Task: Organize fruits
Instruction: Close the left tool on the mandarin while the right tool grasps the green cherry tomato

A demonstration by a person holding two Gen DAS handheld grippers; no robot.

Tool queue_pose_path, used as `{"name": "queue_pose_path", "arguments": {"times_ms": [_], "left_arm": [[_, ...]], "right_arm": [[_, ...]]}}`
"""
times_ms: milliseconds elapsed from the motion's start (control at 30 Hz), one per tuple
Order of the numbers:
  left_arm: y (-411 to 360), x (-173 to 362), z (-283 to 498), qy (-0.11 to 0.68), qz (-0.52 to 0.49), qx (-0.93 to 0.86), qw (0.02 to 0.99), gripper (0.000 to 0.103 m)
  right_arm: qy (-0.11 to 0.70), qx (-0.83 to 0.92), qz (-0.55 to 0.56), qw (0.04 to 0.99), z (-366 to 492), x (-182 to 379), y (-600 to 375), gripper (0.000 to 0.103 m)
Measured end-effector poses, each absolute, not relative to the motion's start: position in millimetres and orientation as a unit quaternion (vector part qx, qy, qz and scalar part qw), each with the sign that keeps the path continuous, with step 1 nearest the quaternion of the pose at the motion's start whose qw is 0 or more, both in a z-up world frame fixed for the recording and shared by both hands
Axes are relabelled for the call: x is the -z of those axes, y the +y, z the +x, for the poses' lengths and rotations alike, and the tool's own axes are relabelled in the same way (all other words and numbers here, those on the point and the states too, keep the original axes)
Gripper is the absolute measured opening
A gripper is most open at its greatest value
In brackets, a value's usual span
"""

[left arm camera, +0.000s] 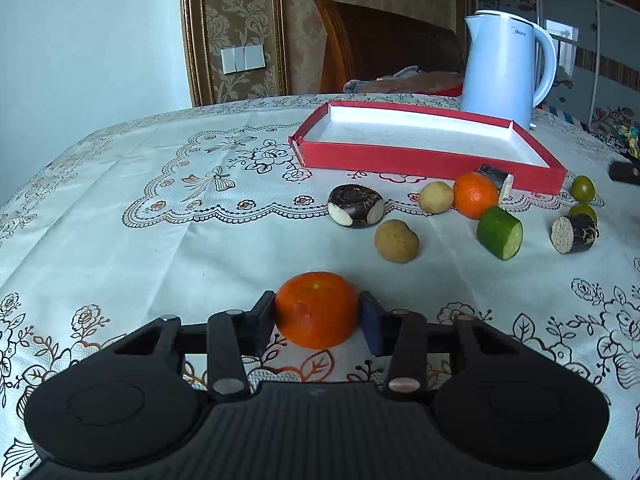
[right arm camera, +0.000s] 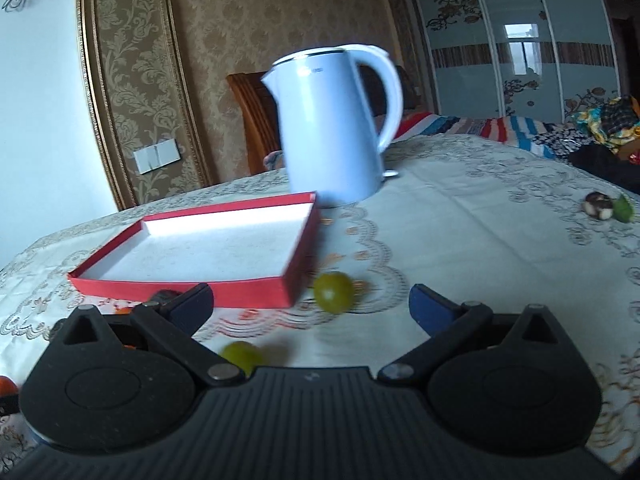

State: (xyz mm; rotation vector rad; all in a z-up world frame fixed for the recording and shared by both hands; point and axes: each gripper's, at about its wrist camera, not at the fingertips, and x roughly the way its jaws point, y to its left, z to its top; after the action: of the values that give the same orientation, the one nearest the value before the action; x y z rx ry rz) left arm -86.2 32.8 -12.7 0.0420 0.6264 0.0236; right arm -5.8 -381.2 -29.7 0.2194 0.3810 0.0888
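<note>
A white kettle [left arm camera: 505,68] stands at the table's far side, just behind a red tray [left arm camera: 424,160] – empty. Near the front, the left gripper [left arm camera: 318,318] clamps an orange [left arm camera: 317,309]; the right gripper [right arm camera: 311,305] gapes wide before a green fruit [right arm camera: 333,291].

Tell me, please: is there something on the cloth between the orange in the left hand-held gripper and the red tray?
Yes. Between the held orange and the red tray, a potato and a dark cut vegetable piece lie on the cloth. They are low, so lifting the orange over them should probably clear both. The tray's near wall is otherwise unblocked on that side.
</note>
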Motion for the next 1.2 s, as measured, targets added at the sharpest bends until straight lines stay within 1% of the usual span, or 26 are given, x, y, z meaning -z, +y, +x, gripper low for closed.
{"name": "queue_pose_path", "arguments": {"times_ms": [100,133,167,233,467,600,667,700,733,767,800,867,900,933,1000,1033,1200], "left_arm": [[33.7,9.2,-80.0,0.314,0.009,-0.003,0.949,0.043],[33.3,8.6,-78.5,0.317,0.006,0.002,0.949,0.043],[32.3,7.3,-76.4,0.319,0.004,0.007,0.948,0.043],[27.6,4.2,-72.9,0.32,0.007,0.014,0.947,0.043],[6.2,-7.1,-59.7,0.307,0.031,0.032,0.951,0.043],[-6.0,-14.3,-50.6,0.294,0.037,0.044,0.954,0.043],[-12.4,-16.5,-44.8,0.289,0.042,0.05,0.955,0.043],[-15.8,-17.0,-41.2,0.288,0.044,0.053,0.955,0.043],[-18.2,-17.1,-38.0,0.287,0.045,0.056,0.955,0.043],[-20.6,-17.1,-34.1,0.289,0.045,0.059,0.955,0.043],[-22.3,-17.2,-30.2,0.291,0.042,0.062,0.954,0.043],[-24.6,-16.8,-22.2,0.295,0.037,0.069,0.952,0.043],[-26.3,-16.2,-18.9,0.297,0.034,0.07,0.952,0.043],[-27.7,-15.6,-16.1,0.298,0.034,0.07,0.951,0.043],[-30.2,-15.1,-12.3,0.299,0.034,0.072,0.951,0.043],[-31.9,-14.8,-10.8,0.299,0.035,0.073,0.951,0.043],[-35.0,-16.9,-6.8,0.294,0.031,0.079,0.952,0.043]], "right_arm": [[0.214,-0.068,0.106,0.969,-8.8,32.3,-392.1,0.103],[0.217,-0.076,0.102,0.968,-10.5,33.5,-392.2,0.101],[0.218,-0.081,0.092,0.968,-12.7,35.1,-389.3,0.095],[0.225,-0.082,0.063,0.969,-14.0,37.8,-379.8,0.091],[0.252,-0.1,0.011,0.963,-5.2,45.0,-354.5,0.091],[0.267,-0.105,-0.018,0.958,3.6,48.3,-340.9,0.086],[0.269,-0.11,-0.024,0.957,8.1,48.4,-337.4,0.077],[0.272,-0.116,-0.025,0.955,10.9,48.7,-336.6,0.076],[0.276,-0.121,-0.025,0.953,13.0,48.5,-335.4,0.072],[0.279,-0.125,-0.028,0.952,15.3,48.1,-333.5,0.066],[0.281,-0.13,-0.029,0.95,16.5,47.9,-332.3,0.062],[0.284,-0.142,-0.032,0.948,17.5,48.0,-330.2,0.049],[0.285,-0.147,-0.034,0.946,17.6,48.4,-329.1,0.045],[0.287,-0.153,-0.037,0.945,17.7,49.0,-327.5,0.038],[0.287,-0.161,-0.043,0.943,16.8,49.0,-324.6,0.035],[0.286,-0.163,-0.047,0.943,16.1,48.9,-323.4,0.03],[0.281,-0.164,-0.046,0.944,14.4,46.8,-324.2,0.03]]}}
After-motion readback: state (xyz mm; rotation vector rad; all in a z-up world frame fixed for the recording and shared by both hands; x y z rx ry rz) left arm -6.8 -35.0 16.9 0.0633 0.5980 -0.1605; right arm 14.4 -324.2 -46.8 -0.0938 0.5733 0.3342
